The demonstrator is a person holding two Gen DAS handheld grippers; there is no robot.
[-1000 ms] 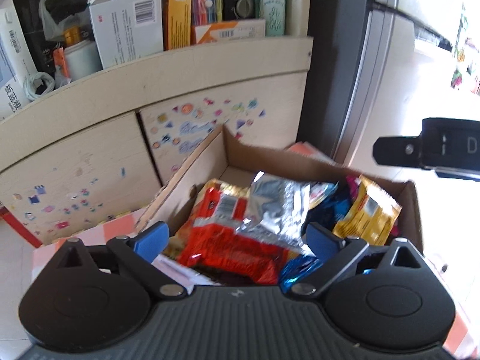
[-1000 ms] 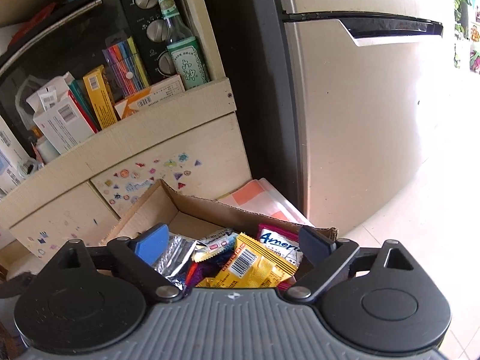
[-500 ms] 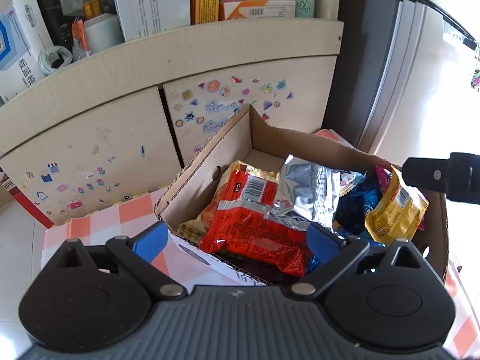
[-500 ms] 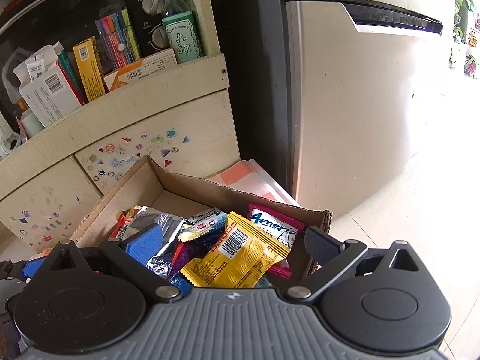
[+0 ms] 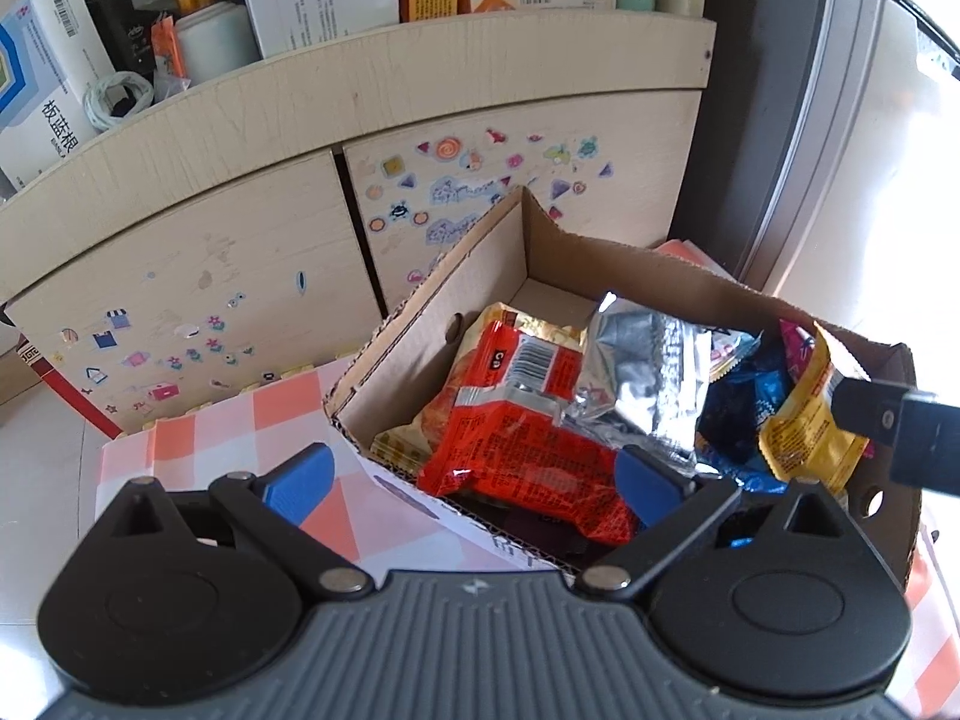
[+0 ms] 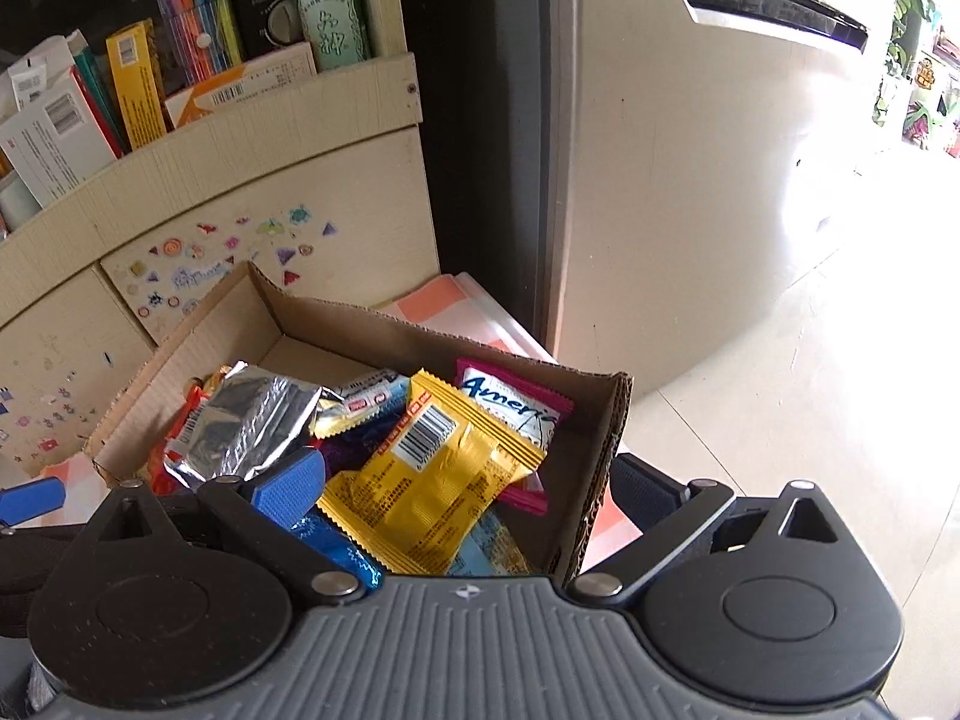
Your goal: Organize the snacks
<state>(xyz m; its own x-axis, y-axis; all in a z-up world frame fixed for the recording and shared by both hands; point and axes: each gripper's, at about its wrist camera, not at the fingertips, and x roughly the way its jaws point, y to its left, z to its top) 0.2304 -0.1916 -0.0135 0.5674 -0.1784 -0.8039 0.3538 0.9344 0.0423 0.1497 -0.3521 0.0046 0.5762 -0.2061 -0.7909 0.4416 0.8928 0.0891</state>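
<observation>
A cardboard box [image 5: 480, 276] full of snack packets sits on an orange-checked cloth. In it lie a red packet [image 5: 528, 438], a silver foil packet [image 5: 648, 372], blue packets and a yellow packet [image 5: 804, 420]. My left gripper [image 5: 474, 477] is open and empty, its fingers straddling the box's near-left wall. My right gripper [image 6: 468, 489] is open and empty, straddling the box's right wall [image 6: 606, 450], with the yellow packet [image 6: 432, 480] and a pink packet [image 6: 522, 414] between its fingers. Its left finger shows at the right of the left wrist view [image 5: 888, 426].
A sticker-covered wooden cabinet [image 5: 240, 252] stands behind the box, its shelf crowded with boxes and bottles. A fridge [image 6: 690, 180] stands to the right. The checked cloth [image 5: 228, 432] spreads left of the box. Pale tiled floor [image 6: 810, 390] lies to the right.
Both grippers have come down and closer to the box. The right gripper now straddles the box's right wall, over the yellow packet. Both stay open.
</observation>
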